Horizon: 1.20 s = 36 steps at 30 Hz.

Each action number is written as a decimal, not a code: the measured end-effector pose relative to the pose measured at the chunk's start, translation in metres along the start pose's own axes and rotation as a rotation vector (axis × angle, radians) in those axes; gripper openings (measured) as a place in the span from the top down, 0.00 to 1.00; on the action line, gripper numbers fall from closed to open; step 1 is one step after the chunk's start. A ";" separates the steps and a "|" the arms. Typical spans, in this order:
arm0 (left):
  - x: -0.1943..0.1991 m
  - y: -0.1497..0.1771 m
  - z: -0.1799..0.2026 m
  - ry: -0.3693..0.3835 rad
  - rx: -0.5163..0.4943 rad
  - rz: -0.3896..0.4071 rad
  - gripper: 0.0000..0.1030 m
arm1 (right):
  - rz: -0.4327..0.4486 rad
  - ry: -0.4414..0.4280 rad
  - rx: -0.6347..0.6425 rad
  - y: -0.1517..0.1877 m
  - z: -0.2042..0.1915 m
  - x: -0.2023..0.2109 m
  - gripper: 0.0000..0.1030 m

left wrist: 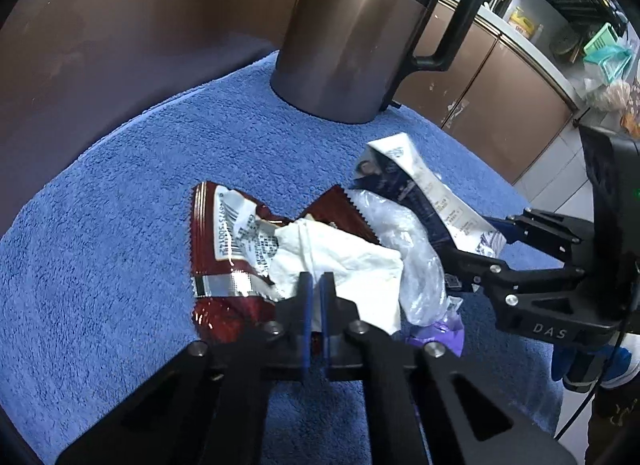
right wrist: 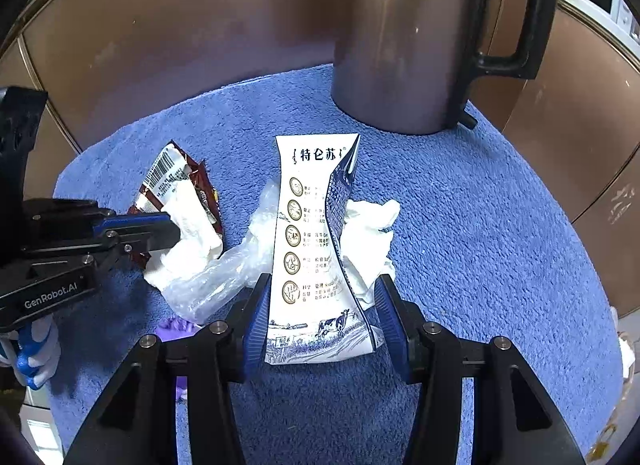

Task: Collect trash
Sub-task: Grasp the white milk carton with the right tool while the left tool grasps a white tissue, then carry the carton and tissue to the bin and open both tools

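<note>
1. The left gripper has its blue-padded fingers drawn nearly together, pinching the near edge of a crumpled white tissue; the right wrist view shows the same grip from the side.
2. The right gripper is spread wide, one finger on each side of a flattened milk carton without visibly pressing it.
3. The landmark is a brown metal kettle with a black handle, standing on a blue towel.
4. The milk carton lies just in front of the kettle, its printed white face up.
5. The pinched tissue sits in front and to the left of the kettle, overlapping a red snack wrapper with a barcode label.
6. A clear plastic bag lies between that tissue and the carton, touching both.
7. A second crumpled tissue pokes out from under the carton's right edge, in front of the kettle.
8. A purple scrap lies on the towel, farthest from the kettle, under the plastic bag's near end.
</note>
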<state>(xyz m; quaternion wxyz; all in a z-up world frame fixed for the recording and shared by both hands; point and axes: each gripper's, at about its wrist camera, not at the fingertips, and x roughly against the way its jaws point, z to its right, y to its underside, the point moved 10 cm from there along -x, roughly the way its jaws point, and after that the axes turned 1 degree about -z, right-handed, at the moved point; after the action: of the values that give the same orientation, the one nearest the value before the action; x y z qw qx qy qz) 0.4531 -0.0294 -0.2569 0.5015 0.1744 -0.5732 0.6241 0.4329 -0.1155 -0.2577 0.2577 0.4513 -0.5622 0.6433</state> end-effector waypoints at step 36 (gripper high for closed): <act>0.218 0.000 0.100 0.054 -0.086 0.344 1.00 | 0.387 -0.010 -0.130 0.068 0.013 0.229 0.65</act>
<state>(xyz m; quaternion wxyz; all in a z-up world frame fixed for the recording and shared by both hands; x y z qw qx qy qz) 0.3218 -0.0253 -0.0558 0.4098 0.0354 -0.6070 0.6800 0.2747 -0.1845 -0.0926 0.1550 0.3204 -0.6802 0.6408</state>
